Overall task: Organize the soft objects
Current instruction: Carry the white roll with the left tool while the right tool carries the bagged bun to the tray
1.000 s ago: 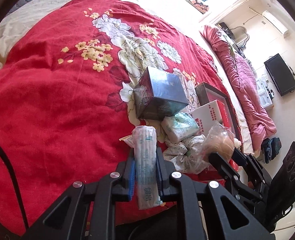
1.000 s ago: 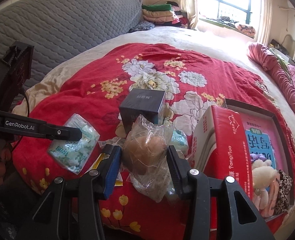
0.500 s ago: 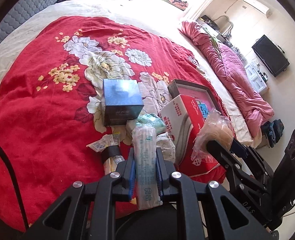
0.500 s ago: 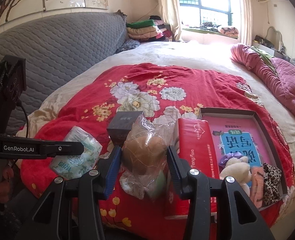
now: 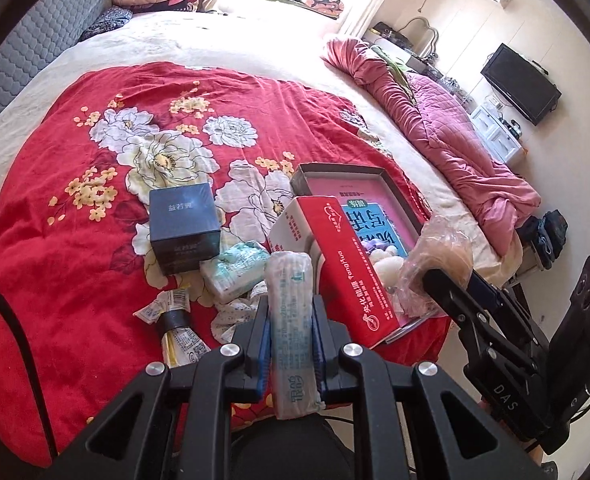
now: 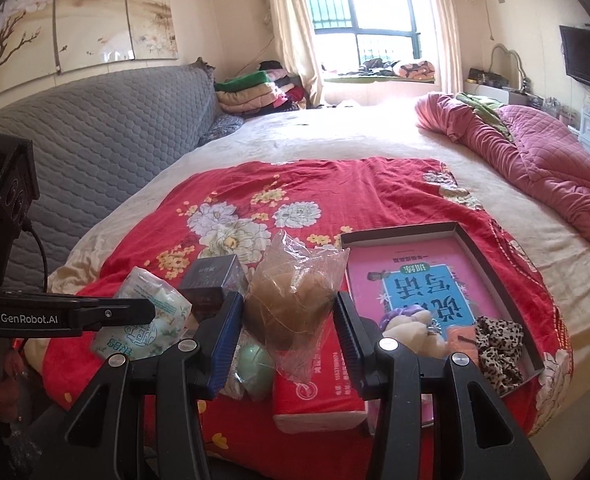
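My left gripper [image 5: 289, 316] is shut on a white-green tissue pack [image 5: 291, 332], held above the red floral blanket [image 5: 95, 240]. The pack also shows in the right wrist view [image 6: 143, 320]. My right gripper [image 6: 289, 320] is shut on a clear bag with a brown soft toy [image 6: 291, 304], held above the red-white Yonghua box [image 6: 315, 396]. The bag shows at right in the left wrist view [image 5: 439, 260]. An open box tray [image 6: 491, 252] with a pink-blue bottom holds a plush toy [image 6: 411, 328] and a leopard-print scrunchie [image 6: 495, 344].
A dark cube box [image 5: 183, 224], another tissue pack [image 5: 235, 272], a tube [image 5: 179, 332] and patterned cloth [image 5: 235, 312] lie on the blanket. A pink quilt [image 5: 435, 120] lies along the bed's right side. A grey padded headboard [image 6: 95, 140] is at left.
Both grippers have lifted and pulled back from the blanket with their loads; the views tilted up, so the room and window now show. Both grips are unchanged.
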Action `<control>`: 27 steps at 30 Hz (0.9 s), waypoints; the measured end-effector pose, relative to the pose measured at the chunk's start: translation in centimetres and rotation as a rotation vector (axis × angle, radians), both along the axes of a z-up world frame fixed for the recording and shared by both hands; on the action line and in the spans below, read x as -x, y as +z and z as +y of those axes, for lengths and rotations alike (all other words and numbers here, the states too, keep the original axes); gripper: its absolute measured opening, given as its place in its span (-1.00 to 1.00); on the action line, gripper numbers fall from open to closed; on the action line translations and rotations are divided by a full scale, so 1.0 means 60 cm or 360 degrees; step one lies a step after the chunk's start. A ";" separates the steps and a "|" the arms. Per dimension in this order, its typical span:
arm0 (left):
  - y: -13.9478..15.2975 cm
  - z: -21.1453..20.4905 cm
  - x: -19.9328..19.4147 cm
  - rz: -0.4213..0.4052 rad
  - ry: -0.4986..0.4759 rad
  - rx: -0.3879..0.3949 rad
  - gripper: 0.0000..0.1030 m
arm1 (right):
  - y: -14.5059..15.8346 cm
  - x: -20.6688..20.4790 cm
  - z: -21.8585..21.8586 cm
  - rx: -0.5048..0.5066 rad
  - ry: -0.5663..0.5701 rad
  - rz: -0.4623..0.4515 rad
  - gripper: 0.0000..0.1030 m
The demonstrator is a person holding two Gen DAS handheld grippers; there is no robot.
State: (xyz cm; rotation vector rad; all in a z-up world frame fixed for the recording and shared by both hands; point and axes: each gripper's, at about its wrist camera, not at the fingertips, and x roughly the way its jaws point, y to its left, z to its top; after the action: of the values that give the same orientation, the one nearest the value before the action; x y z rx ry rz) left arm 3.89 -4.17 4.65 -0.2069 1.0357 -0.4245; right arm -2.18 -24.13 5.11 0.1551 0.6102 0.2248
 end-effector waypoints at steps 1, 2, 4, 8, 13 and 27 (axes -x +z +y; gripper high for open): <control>0.003 -0.007 0.000 -0.0007 -0.0010 -0.0008 -0.66 | 0.000 0.002 -0.006 -0.0007 -0.0015 -0.0004 -0.08; 0.005 -0.015 -0.001 -0.0013 -0.0018 -0.0012 -0.66 | 0.002 0.005 -0.012 -0.0011 -0.0026 -0.0009 -0.08; 0.008 -0.030 -0.002 -0.0016 -0.0036 -0.0013 -0.66 | 0.004 0.011 -0.025 0.0004 -0.0062 -0.0023 -0.08; 0.016 -0.062 -0.004 -0.0031 -0.0083 -0.0016 -0.66 | 0.008 0.022 -0.060 0.0012 -0.0142 -0.0038 -0.08; 0.029 -0.108 -0.008 -0.0064 -0.0153 -0.0016 -0.66 | 0.013 0.035 -0.114 -0.0025 -0.0272 -0.0059 -0.08; 0.037 -0.220 -0.016 -0.0107 -0.0343 -0.0019 -0.66 | -0.001 0.058 -0.217 -0.0053 -0.0541 -0.0038 -0.08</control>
State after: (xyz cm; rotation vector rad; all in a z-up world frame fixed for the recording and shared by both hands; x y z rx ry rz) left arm 4.84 -17.35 6.85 -0.0698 0.9978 -0.6161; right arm -5.67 -37.15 5.08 0.2846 0.5472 -0.0920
